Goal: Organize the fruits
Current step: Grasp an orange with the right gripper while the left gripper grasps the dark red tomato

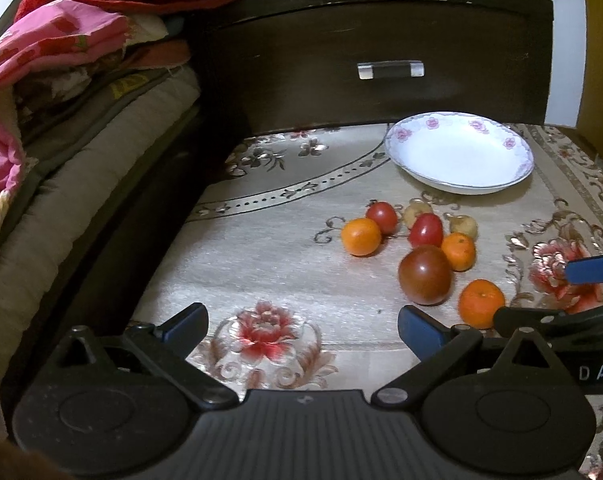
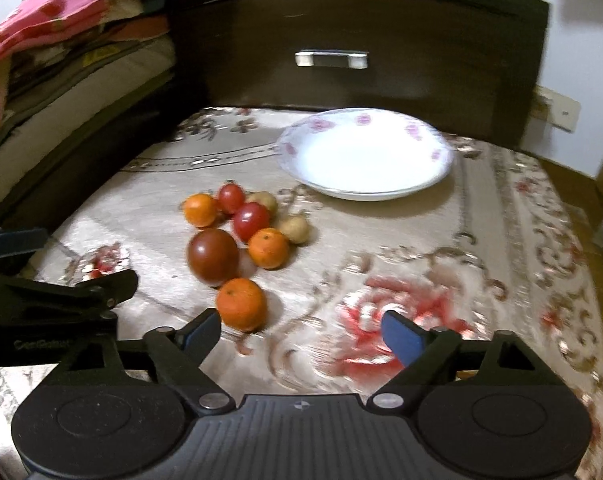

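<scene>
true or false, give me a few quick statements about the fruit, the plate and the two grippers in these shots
1. The plate holds no fruit. True.
2. Three oranges lie on the cloth. True: the nearest orange sits just ahead of the right gripper.
3. The right gripper is clamped on an orange. False: its jaws are apart with nothing between them.
4. The dark tomato sits on the plate. False: it lies on the tablecloth.
5. The left gripper is open. True.
</scene>
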Tool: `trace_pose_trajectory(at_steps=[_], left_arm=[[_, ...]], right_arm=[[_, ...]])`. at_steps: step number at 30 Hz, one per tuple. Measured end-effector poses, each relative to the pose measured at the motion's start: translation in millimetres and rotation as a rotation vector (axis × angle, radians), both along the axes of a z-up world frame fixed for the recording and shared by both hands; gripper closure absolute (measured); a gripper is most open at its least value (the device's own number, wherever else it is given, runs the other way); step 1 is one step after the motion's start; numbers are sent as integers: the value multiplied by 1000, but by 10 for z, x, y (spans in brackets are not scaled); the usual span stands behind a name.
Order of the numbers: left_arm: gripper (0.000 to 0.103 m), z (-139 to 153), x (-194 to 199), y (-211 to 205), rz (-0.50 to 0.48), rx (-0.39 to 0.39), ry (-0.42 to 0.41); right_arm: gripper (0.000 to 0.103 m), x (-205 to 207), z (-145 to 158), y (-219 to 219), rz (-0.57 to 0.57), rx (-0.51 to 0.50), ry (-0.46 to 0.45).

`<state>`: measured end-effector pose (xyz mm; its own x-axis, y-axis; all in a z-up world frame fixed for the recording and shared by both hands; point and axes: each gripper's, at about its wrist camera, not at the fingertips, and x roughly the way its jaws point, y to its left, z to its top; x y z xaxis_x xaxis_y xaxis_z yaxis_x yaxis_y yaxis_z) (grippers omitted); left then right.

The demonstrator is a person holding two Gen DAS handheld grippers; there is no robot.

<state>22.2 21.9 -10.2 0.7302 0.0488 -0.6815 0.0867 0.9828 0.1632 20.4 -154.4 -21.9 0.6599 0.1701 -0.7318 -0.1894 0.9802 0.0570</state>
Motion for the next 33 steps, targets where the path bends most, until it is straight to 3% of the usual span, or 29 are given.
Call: trace_pose_trajectory(at_steps=[6, 8, 12, 16, 24, 30, 33], left_arm=[[0, -48, 62, 66, 14, 53, -10], [0, -68, 89, 95, 20, 57, -8], [0, -57, 134, 164, 0, -45, 10], [0, -61, 181, 91, -35, -52, 9], [0, -57, 257, -200, -155, -84, 14], [0, -139, 387, -462, -220, -51, 22], [0, -190, 454, -518, -241, -85, 40]], right_arm=[[33, 132, -62, 140, 95, 10, 30], [41, 179, -94, 184, 124, 17, 41], [59, 270, -179, 299, 164, -18, 62], [72, 336, -217, 312, 166, -19, 71], [73, 358, -173, 24, 70, 45, 102], [73, 361, -180, -247, -18, 75, 115], [73, 362, -207, -341, -41, 88, 125]])
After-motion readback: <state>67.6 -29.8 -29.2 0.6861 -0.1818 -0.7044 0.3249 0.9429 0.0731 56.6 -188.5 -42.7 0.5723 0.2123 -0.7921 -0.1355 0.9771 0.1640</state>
